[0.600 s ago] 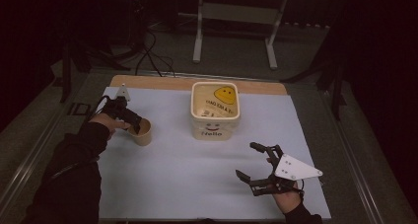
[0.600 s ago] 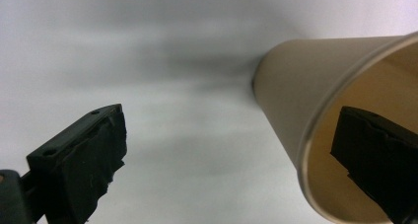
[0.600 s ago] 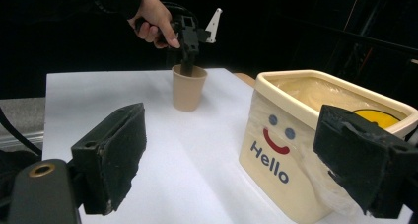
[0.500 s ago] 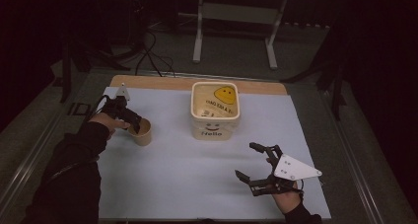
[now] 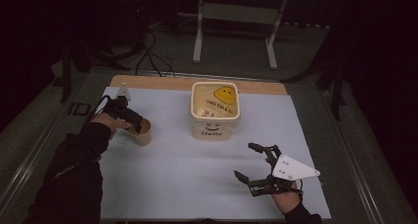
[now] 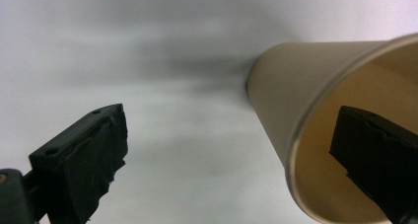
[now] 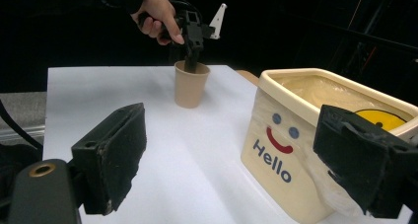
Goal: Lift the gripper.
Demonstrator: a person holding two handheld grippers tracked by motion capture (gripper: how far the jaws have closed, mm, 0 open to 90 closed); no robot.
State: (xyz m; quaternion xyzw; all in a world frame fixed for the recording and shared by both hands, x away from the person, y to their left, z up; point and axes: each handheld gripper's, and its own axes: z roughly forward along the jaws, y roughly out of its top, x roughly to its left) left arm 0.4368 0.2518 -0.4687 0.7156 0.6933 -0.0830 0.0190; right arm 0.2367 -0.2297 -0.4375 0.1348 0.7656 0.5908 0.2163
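Observation:
A tan paper cup (image 5: 143, 135) stands upright on the white sheet at the left. My left gripper (image 5: 134, 125) reaches down over its rim. In the left gripper view one jaw is inside the cup (image 6: 281, 81) and the other hangs outside over the sheet, wide apart, so the left gripper (image 6: 231, 125) is open and straddles the cup wall. The right gripper view shows the cup (image 7: 191, 88) under that left gripper (image 7: 192, 56). My right gripper (image 5: 245, 161) rests open near the front right, nothing between its jaws (image 7: 231, 130).
A cream bucket (image 5: 215, 131) with a smiley face and "Hello" on its wall (image 7: 281, 157) stands mid-table at the back. The white sheet (image 5: 187, 174) covers the table; a wooden strip (image 5: 157, 82) edges the back. A metal stand (image 5: 236, 17) is beyond.

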